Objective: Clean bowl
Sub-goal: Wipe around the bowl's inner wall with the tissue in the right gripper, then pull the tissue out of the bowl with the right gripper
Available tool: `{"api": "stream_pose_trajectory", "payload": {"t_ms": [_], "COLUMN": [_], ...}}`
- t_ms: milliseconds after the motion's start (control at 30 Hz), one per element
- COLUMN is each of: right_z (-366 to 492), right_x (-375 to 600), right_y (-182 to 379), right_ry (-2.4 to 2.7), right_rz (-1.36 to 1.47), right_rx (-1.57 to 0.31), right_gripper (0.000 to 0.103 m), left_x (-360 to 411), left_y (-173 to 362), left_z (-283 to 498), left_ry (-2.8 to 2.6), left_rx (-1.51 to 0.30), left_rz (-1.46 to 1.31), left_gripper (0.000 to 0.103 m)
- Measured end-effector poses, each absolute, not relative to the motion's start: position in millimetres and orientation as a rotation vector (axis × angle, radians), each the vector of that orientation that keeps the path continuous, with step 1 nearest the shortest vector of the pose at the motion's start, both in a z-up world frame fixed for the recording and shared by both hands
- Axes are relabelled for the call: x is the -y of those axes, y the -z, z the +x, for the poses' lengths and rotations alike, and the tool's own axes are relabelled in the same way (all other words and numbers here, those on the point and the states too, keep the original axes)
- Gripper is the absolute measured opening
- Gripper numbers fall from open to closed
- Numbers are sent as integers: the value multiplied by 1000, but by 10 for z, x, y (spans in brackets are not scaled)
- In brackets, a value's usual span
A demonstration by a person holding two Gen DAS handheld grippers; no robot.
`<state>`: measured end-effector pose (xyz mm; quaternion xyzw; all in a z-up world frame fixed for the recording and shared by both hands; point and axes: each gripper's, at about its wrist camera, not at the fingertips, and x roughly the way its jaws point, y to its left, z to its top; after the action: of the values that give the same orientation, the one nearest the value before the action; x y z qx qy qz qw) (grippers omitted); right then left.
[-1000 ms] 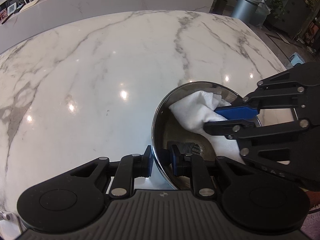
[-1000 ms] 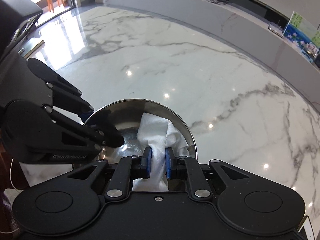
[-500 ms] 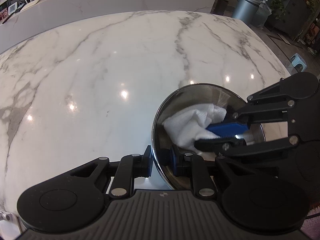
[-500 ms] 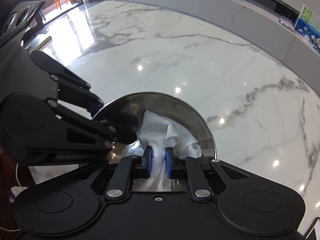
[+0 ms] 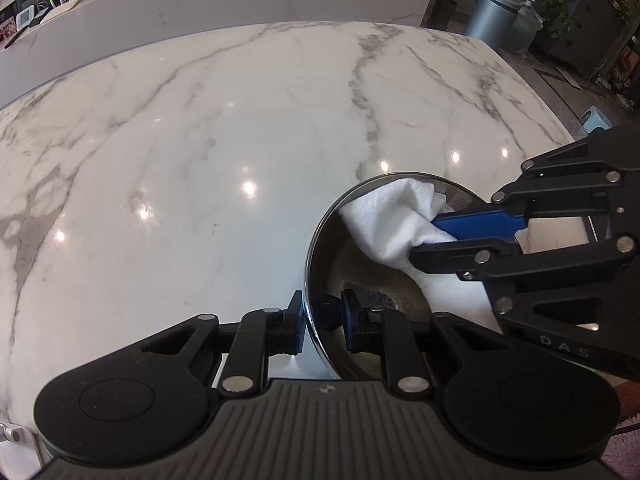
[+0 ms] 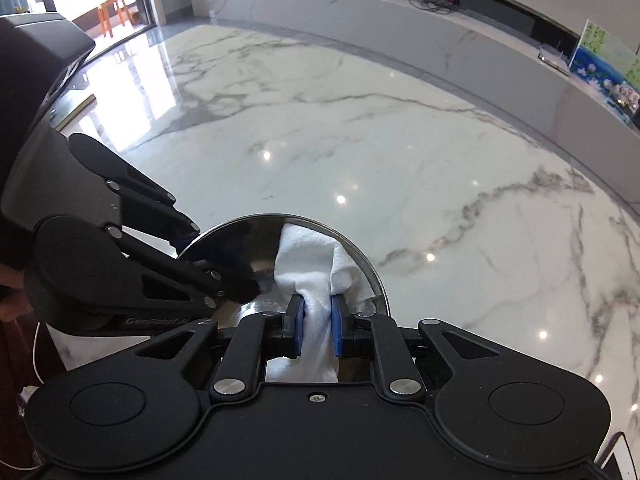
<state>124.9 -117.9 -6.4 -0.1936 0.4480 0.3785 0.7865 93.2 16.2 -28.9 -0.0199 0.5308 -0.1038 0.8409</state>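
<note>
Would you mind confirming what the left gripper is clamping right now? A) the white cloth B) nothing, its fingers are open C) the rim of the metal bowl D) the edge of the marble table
C: the left gripper has one finger either side of the metal bowl rim, while the right gripper holds the white cloth.

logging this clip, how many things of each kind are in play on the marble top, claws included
steel bowl: 1
white cloth: 1
claws: 2, the left claw shut on the bowl rim, the right claw shut on the cloth
marble top: 1
total: 5
</note>
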Motion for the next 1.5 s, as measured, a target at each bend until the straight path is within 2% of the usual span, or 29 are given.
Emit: {"api": "stream_pose_trajectory", "payload": {"t_ms": [467,967,1500], "right_z": [1219,1099,827], "right_x": [1143,1723,2289], "right_y": [189,-391,-95], "right_ry": [-856,-687,-602], "right_rz": [-431,-238,-116], "right_rx": [-1022,-795,-864], "right_gripper": [12,11,11], "left_x": [-155,-186,-172], "left_y": [298,239,236], "left_z": [941,881,859], "left_ry": [219,202,205], "left_rx": [-1121,-1073,-1059], "left_rz": [-45,-80,-80], "left_gripper": [17,19,20]}}
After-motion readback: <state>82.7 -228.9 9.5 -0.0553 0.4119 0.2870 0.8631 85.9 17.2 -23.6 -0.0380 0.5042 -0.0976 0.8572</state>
